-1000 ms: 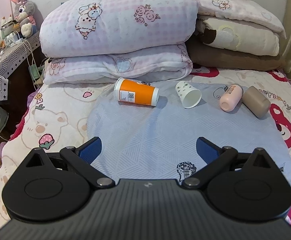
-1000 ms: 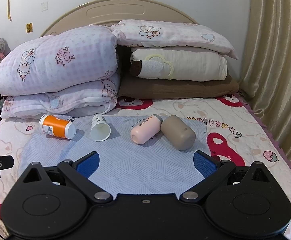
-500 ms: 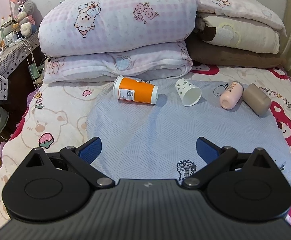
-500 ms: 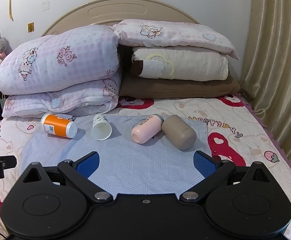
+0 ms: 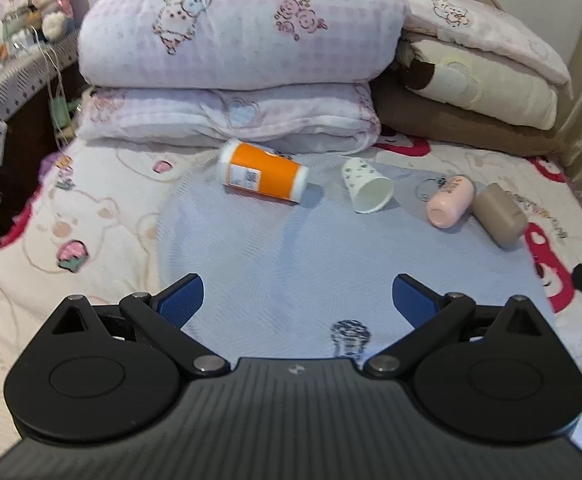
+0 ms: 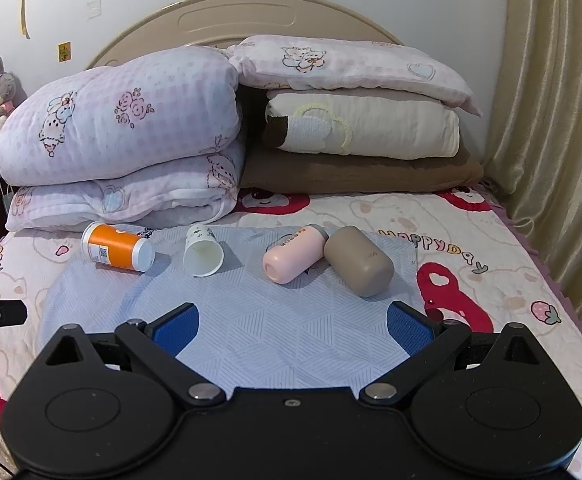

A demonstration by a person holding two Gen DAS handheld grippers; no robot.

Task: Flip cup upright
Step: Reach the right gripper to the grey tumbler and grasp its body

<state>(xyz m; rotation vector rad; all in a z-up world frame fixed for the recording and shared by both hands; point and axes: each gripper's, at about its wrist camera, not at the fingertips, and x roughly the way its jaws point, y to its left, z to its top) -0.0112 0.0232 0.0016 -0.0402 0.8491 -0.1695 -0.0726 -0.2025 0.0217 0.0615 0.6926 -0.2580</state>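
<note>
Four cups lie on their sides on the blue mat (image 5: 331,264) on the bed (image 6: 471,248), none upright yet. Left view, centre frame: orange cup (image 5: 263,176) sits left of the white paper cup (image 5: 367,191), mouth toward the camera; pink cup (image 5: 449,200) and taupe cup (image 5: 499,216) lie touching at centre right. Right view shows the same row across mid frame: orange cup (image 6: 117,246), white paper cup (image 6: 203,251), pink cup (image 6: 291,258), taupe cup (image 6: 359,260). Left claw (image 5: 297,298) is spread wide, empty, low in frame, well short of the cups. Right claw (image 6: 293,326) is also wide and empty, near the pink and taupe pair but not touching. Judgement: approach step, no grasp begun. Next move likely calls for advancing one claw to straddle a cup's body across its axis, closing gently (the paper cup would crush easily), then rotating it base-down onto the soft mat, where it may tip.
</note>
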